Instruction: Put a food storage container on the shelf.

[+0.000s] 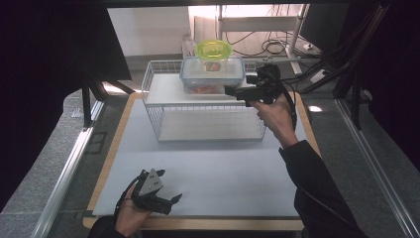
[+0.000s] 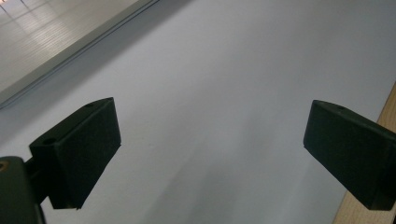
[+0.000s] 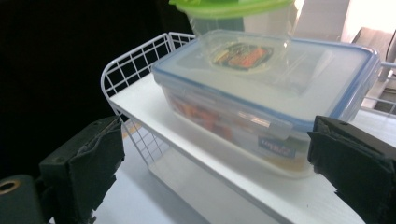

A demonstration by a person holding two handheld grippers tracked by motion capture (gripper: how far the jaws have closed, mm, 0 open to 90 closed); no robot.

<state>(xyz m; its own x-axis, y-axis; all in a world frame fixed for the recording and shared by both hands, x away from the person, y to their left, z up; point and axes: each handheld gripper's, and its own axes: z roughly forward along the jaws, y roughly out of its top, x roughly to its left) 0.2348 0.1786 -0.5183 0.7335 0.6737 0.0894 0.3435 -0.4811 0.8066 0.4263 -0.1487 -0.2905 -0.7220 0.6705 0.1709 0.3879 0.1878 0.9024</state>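
A white wire rack (image 1: 153, 106) stands ahead of the right gripper (image 1: 233, 92); on its upper shelf, straight in front of the widely spread, empty jaws, sits a clear box (image 3: 261, 100) with a blue-rimmed lid. On that lid stands a smaller clear tub with a green lid (image 1: 213, 49). A blue label (image 3: 278, 148) on the box's near side is too blurred to read. The left gripper (image 1: 168, 204), also wide open and holding nothing, hovers over the grey mat (image 2: 233, 70).
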